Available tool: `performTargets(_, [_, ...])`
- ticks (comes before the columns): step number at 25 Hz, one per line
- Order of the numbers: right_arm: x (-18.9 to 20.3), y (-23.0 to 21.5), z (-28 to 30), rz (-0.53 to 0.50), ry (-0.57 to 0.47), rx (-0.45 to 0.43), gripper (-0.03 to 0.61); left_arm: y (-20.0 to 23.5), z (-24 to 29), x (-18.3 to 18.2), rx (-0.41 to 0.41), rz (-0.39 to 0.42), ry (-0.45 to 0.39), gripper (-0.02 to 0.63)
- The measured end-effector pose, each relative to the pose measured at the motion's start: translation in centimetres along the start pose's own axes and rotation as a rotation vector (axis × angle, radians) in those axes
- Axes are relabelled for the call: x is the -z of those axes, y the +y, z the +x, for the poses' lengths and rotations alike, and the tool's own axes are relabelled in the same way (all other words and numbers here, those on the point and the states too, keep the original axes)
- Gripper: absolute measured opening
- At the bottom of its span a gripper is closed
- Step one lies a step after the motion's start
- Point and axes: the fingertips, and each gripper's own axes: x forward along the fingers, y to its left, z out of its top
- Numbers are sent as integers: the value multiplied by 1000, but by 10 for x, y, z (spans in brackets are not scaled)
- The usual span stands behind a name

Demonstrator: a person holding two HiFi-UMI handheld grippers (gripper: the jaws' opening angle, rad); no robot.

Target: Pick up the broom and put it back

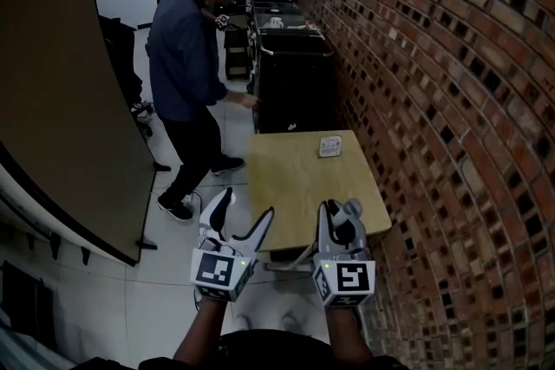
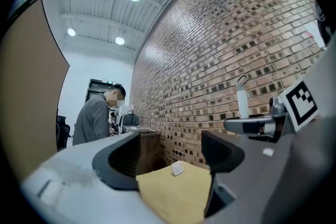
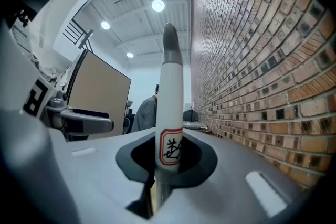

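The broom's handle (image 3: 170, 92) is a white pole with a grey tip and a red-framed label. It stands upright between the jaws of my right gripper (image 3: 167, 157), which is shut on it. In the head view the right gripper (image 1: 338, 210) is at the near edge of the wooden table (image 1: 295, 178), with the handle's grey tip (image 1: 351, 207) at its jaws. The broom's head is hidden. My left gripper (image 1: 247, 205) hangs beside it, off the table's near left corner, open with nothing between its fingers. The left gripper view shows its pads (image 2: 123, 157) apart and the handle (image 2: 242, 99) off to the right.
A small white card (image 1: 330, 146) lies at the table's far side. The brick wall (image 1: 434, 100) runs along the right. A person (image 1: 186, 74) stands ahead at a black cabinet (image 1: 290, 74). A large brown panel (image 1: 69, 100) leans on the left.
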Motion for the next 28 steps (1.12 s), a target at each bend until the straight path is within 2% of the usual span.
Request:
performTargets(2, [1, 0, -1, 7, 4, -1, 38, 2, -2, -3, -16, -4, -23, 328])
performTargets(7, [3, 0, -4, 9, 12, 4, 37, 9, -1, -4, -38, -51, -38, 342])
performTargets(12, [9, -5, -12, 10, 38, 32, 35, 6, 2, -1, -24, -42, -28, 344])
performTargets(19, [18, -16, -28, 14, 64, 76, 35, -9, 11, 7, 22, -46, -1, 344])
performTargets(28, [25, -40, -50, 47, 78, 154, 32, -47, 27, 13, 128, -54, 21, 344])
